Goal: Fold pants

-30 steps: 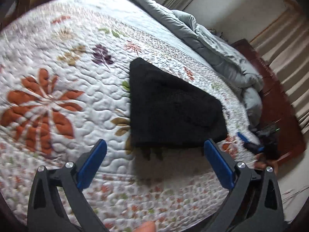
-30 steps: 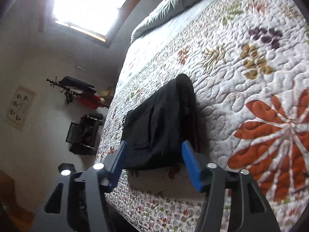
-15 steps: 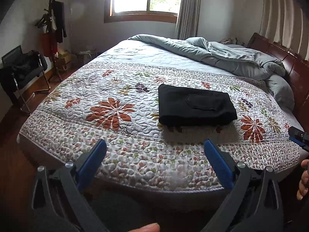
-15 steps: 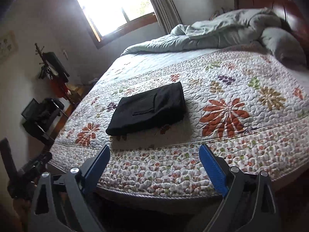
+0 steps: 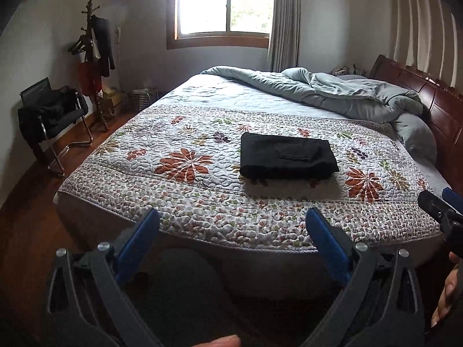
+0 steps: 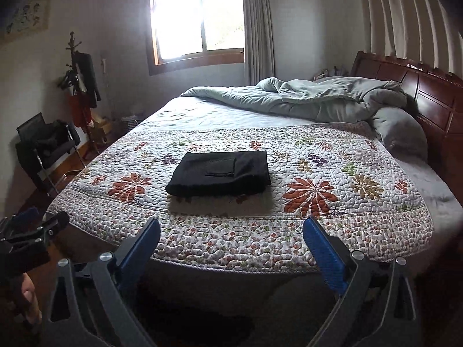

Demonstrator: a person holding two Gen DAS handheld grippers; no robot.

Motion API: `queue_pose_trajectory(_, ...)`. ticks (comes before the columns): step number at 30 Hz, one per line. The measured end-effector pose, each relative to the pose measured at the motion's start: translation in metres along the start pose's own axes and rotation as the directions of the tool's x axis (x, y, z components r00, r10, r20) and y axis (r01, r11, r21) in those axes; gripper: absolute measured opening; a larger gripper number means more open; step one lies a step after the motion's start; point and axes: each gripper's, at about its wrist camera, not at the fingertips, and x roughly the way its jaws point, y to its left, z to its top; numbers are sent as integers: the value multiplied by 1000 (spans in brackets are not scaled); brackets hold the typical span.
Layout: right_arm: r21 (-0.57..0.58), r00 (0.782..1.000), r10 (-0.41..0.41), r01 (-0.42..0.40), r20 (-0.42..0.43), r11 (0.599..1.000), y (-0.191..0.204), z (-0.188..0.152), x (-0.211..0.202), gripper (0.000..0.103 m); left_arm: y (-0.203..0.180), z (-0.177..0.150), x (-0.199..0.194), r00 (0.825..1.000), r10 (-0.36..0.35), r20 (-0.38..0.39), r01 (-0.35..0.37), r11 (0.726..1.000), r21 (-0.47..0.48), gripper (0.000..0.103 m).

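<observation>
The black pants (image 5: 288, 156) lie folded into a flat rectangle on the floral quilt (image 5: 185, 202), near the bed's front edge; a back pocket faces up. They also show in the right wrist view (image 6: 221, 173). My left gripper (image 5: 231, 219) is open and empty, held back from the bed, well short of the pants. My right gripper (image 6: 231, 227) is open and empty too, also back off the bed edge. Each gripper shows at the edge of the other's view.
A bunched grey duvet (image 5: 332, 92) and pillow (image 5: 416, 136) lie at the far side by the wooden headboard (image 5: 428, 95). A black chair (image 5: 52, 112) and a coat stand (image 5: 92, 57) are at the left on the wood floor. A window (image 5: 224, 5) is behind.
Both grippers have pulled back and up from close over the pants to well off the bed's front edge. The pants stay folded in place.
</observation>
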Motion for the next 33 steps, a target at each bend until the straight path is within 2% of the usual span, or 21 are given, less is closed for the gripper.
queue_pose_trajectory(4,-12,1000,-8,8,-1,1000,2,-4,-7,99,-3,-2,-9,998,-53,-19,53,998,-24,100)
queue_pose_trajectory(8,-17,1000,-11,11,3,1000,5,-4,-7,99,-12,-6,-11,1000,-25,-16,25,1000,-1,100)
queue_pose_trajectory(12,-29,1000,-3,3,-11,1000,9,-4,3,99,-15,-8,-2,998,-46,-38,46,999,-4,100)
queue_pose_trajectory(26,-38,999,4,-6,-49,999,10,-1,35,99,-20,0,25,998,-44,-51,44,999,6,100)
queue_pose_trajectory(33,-32,997,18,-20,-69,999,7,0,52,99,-22,4,44,993,-54,-104,53,999,-14,100)
